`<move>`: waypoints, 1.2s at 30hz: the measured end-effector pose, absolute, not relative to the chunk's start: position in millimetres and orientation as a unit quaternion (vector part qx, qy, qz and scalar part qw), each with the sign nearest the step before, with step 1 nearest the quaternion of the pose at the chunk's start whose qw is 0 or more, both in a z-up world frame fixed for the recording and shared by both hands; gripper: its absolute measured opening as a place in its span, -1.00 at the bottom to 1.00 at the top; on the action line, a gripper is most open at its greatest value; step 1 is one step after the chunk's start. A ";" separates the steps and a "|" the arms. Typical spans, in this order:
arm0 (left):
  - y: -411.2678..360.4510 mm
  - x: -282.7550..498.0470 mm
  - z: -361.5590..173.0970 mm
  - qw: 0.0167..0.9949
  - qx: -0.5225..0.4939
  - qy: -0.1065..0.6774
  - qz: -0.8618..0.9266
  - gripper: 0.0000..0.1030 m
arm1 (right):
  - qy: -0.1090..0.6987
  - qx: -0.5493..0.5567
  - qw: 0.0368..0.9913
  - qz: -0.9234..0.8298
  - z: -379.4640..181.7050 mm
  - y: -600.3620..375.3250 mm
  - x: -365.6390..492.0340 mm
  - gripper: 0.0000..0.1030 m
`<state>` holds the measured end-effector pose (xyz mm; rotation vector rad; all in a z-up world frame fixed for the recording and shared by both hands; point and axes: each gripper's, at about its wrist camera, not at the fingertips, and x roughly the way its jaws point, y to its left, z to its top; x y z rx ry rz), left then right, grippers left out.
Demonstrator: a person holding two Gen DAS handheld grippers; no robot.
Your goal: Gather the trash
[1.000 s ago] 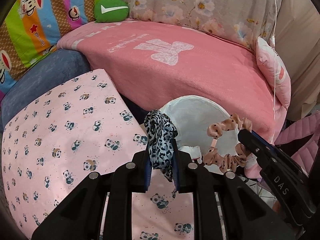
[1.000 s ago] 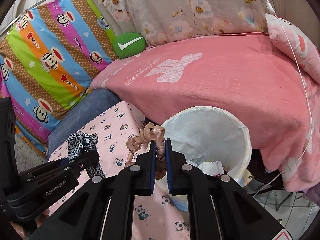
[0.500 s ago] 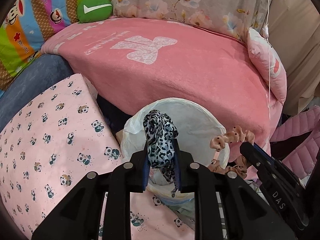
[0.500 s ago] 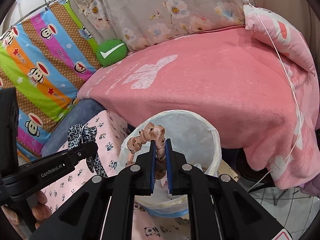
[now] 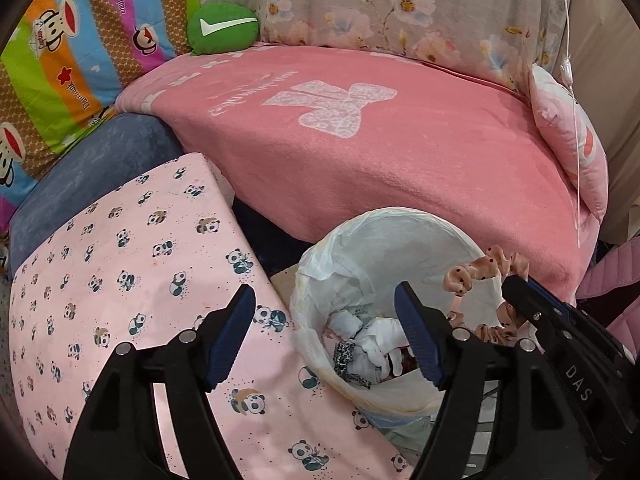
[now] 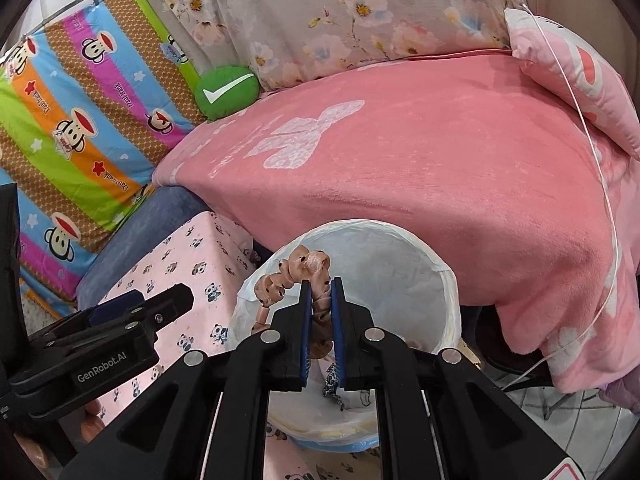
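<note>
A white-lined trash bin (image 5: 472, 248) (image 6: 448, 280) stands between the panda-print table and the pink bed. My left gripper (image 5: 325, 304) hangs over the bin's near rim, its jaws opening with nothing between them. The leopard-print scrunchie (image 5: 344, 354) (image 6: 331, 386) lies inside the bin among white crumpled paper (image 5: 378, 336). My right gripper (image 6: 320, 294) is shut on a peach dotted scrunchie (image 6: 300, 266) (image 5: 484, 268), held above the bin's opening; its black fingers (image 5: 524, 292) show at the right of the left wrist view.
A pink panda-print tabletop (image 5: 120, 280) (image 6: 188, 256) lies left of the bin. A pink blanket-covered bed (image 5: 380, 152) rises behind it, with a green cushion (image 5: 222, 28), a pink pillow (image 5: 568, 140) and a hanging white cord (image 6: 600, 152).
My left gripper opened and the leopard-print scrunchie dropped into the bin. Both grippers shifted from over the table to above the bin; the right one kept its hold on the peach scrunchie.
</note>
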<state>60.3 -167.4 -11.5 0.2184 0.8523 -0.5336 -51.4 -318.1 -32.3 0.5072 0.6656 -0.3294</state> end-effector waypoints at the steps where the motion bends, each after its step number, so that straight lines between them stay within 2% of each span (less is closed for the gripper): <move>1: -163.5 61.4 -12.1 0.872 0.102 0.408 -0.250 0.33 | 0.323 0.244 0.901 -0.159 -31.8 -316.3 -50.0 -0.79; 11: -133.5 72.2 -32.0 0.871 0.089 0.433 -0.215 0.39 | 0.344 0.223 0.899 -0.156 -33.9 -300.9 -20.3 -0.74; 26: -110.7 67.6 -32.5 0.879 0.090 0.426 -0.192 0.42 | 0.342 0.208 0.904 -0.151 -23.3 -288.3 -14.6 -0.46; 29: -108.2 62.9 -29.1 0.883 0.095 0.419 -0.187 0.44 | 0.344 0.199 0.905 -0.149 -18.6 -278.6 -22.1 -0.27; 31: -105.8 59.6 -27.0 0.887 0.099 0.413 -0.182 0.51 | 0.349 0.184 0.906 -0.154 -16.1 -270.4 -27.6 -0.03; 34: -102.4 52.8 -23.3 0.891 0.102 0.405 -0.179 0.55 | 0.354 0.163 0.906 -0.163 -12.3 -259.9 -37.0 0.01; 36: -101.1 48.6 -21.4 0.892 0.106 0.402 -0.178 0.66 | 0.355 0.152 0.906 -0.172 -9.4 -253.4 -44.7 0.08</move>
